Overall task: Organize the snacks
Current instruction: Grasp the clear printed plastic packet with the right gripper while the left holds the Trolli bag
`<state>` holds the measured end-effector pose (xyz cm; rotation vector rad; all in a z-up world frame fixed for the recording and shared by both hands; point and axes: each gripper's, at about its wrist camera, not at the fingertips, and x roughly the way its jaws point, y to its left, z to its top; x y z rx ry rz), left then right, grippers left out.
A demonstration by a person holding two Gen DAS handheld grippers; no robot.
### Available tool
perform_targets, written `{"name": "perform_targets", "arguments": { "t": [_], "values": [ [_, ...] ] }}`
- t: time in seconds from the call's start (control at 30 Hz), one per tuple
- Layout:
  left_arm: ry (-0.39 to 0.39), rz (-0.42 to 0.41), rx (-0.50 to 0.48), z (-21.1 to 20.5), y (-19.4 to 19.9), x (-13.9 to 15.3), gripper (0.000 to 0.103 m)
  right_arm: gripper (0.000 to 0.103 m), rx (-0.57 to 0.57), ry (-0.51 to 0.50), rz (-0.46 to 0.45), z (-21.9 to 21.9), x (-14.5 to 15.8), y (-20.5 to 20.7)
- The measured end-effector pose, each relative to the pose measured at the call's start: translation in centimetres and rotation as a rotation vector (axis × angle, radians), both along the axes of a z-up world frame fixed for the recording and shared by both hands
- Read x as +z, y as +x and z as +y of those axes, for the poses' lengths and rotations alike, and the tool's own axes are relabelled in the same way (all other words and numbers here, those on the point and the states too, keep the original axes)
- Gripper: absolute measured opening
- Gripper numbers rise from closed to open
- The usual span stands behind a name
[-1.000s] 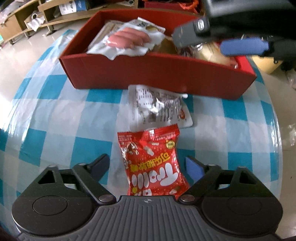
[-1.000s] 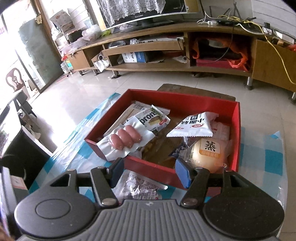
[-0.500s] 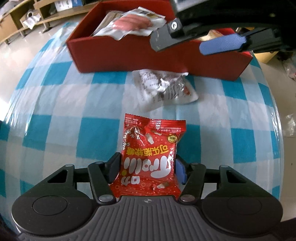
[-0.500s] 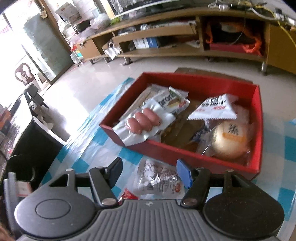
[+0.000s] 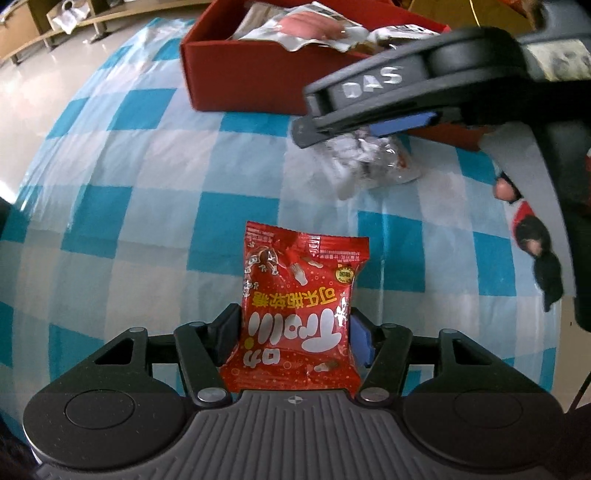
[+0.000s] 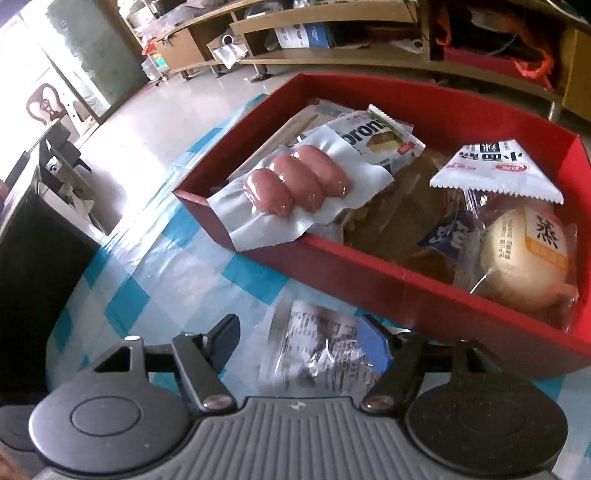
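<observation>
My left gripper is shut on a red candy bag and holds it above the blue checked tablecloth. My right gripper is open, its jaws on either side of a clear silver snack packet that lies on the cloth just in front of the red box. The same packet shows in the left wrist view, under the right gripper. The box holds a sausage pack, a round bun and several other packets.
The table is round, and its edge falls to a tiled floor on the left. Low wooden shelving runs along the far wall. A dark cabinet stands at the left.
My left gripper closed on the red candy bag and lifted it. My right gripper came down from over the box to straddle the silver packet.
</observation>
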<state>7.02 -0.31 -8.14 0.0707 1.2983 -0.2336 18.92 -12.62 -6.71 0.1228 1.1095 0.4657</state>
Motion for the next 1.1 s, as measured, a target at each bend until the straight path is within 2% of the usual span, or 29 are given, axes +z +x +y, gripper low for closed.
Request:
{"name": "perform_targets", "arguments": {
  "t": [0.2, 0.33, 0.5, 0.57, 0.63, 0.77, 0.83, 1.03, 1.1],
  "values": [
    [-0.007, 0.000, 0.005, 1.3, -0.2, -0.2, 0.070, 0.075, -0.020, -0.008, 0.091, -1.4, 0.3, -3.2],
    [-0.007, 0.001, -0.003, 1.3, -0.2, -0.3, 0.072, 0.078, -0.053, 0.048, 0.212, -3.1, 0.4, -6.5],
    [0.000, 0.000, -0.016, 1.1, -0.4, -0.3, 0.076, 0.078, -0.106, 0.049, 0.238, -5.3, 0.7, -10.1],
    [-0.001, -0.003, -0.018, 1.1, -0.4, -0.4, 0.076, 0.078, -0.125, 0.019, 0.233, -5.8, 0.6, -11.3],
    [-0.002, -0.003, -0.020, 1.1, -0.5, -0.4, 0.077, 0.078, -0.095, -0.075, 0.177, -5.3, 0.8, -12.4],
    [0.008, -0.005, -0.025, 0.9, -0.7, -0.4, 0.082, 0.078, 0.101, -0.172, 0.034, -3.1, 1.3, -12.8],
    [0.020, -0.008, -0.022, 0.8, -0.7, -0.5, 0.085, 0.078, 0.181, -0.212, 0.003, -2.1, 0.9, -12.2],
    [0.066, -0.017, -0.002, 1.2, -0.5, -0.8, 0.087, 0.077, 0.230, -0.260, 0.038, -0.4, -1.2, -9.9],
    [0.057, -0.016, -0.004, 1.4, -0.4, -0.8, 0.092, 0.087, 0.255, -0.279, 0.040, 0.3, -1.6, -10.3]
  ]
}}
